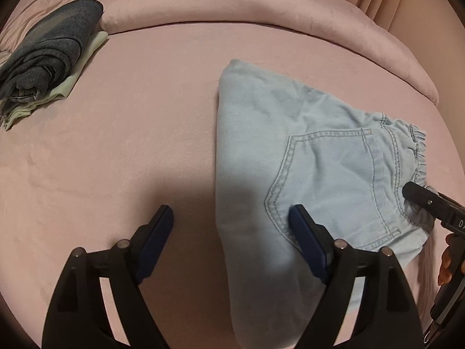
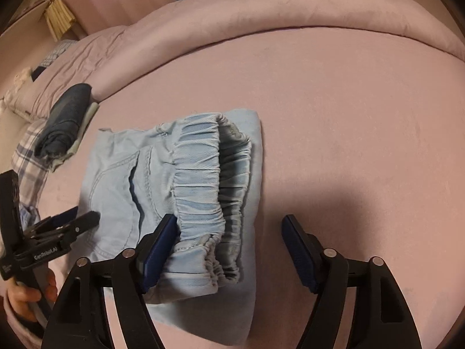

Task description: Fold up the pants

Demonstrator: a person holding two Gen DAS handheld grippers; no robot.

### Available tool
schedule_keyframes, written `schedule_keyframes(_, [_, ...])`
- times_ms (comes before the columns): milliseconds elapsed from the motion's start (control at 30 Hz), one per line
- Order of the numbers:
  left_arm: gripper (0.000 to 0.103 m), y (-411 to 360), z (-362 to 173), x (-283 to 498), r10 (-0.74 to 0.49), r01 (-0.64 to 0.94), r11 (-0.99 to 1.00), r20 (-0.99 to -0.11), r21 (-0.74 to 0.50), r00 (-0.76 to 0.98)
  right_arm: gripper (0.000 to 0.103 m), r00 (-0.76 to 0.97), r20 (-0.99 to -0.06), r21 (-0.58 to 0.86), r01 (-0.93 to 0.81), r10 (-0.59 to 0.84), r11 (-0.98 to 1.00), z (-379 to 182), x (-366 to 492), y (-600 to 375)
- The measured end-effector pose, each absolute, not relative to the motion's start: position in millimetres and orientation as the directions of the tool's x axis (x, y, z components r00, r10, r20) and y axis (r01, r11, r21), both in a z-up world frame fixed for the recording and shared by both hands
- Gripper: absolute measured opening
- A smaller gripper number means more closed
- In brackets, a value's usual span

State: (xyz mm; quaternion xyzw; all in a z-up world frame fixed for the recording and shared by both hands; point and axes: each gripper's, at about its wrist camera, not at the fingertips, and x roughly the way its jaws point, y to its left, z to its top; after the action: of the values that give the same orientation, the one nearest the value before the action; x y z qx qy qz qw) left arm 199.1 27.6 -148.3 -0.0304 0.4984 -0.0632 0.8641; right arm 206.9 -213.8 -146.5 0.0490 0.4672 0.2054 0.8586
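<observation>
Denim pants, light blue and folded, lie mid-bed on the pink sheet; soft and floppy, so pinch the thick elastic waistband. Your left gripper and right gripper both hover with jaws apart.

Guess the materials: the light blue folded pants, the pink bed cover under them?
Light blue folded pants: probably thin, soft-washed cotton denim, matte; contrast-stitched patch pocket, gathered elastic waistband. Pink bed cover: looks like short-pile velvety fleece, faint sheen, shallow creases; fibre unclear.
</observation>
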Motion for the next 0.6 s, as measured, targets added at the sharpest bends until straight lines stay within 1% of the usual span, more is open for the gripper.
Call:
schedule_keyframes(133, [0.083,28,-141,193,-0.136,0.081,0.991,-0.855,-0.111,0.501,0.074,0.48,-0.778,0.286,-0.305,0.406,0.909,-140,201,-214])
schedule_keyframes(300, [0.082,29,-135,175,-0.144,0.079,0.99,-0.847,-0.12,0.512,0.074,0.484,-0.762,0.286,-0.344,0.43,0.894,-133,182,-212])
schedule_keyframes(433, [0.082,28,-143,171,-0.141,0.073,0.99,-0.852,-0.121,0.504,0.074,0.464,-0.799,0.231,-0.348,0.382,0.908,-150,179,-202])
schedule_keyframes(467, [0.083,29,-144,171,-0.141,0.069,0.99,-0.852,-0.123,0.504,0.074,0.465,-0.797,0.241,-0.34,0.385,0.909,-154,180,-203])
schedule_keyframes(567, [0.089,30,-146,172,-0.129,0.055,0.992,-0.853,-0.118,0.506,0.075,0.469,-0.793,0.245,-0.337,0.388,0.909,-154,183,-202])
schedule_keyframes(600, [0.089,31,-145,171,-0.132,0.049,0.991,-0.853,-0.124,0.504,0.075,0.47,-0.796,0.238,-0.338,0.383,0.91,-153,183,-201])
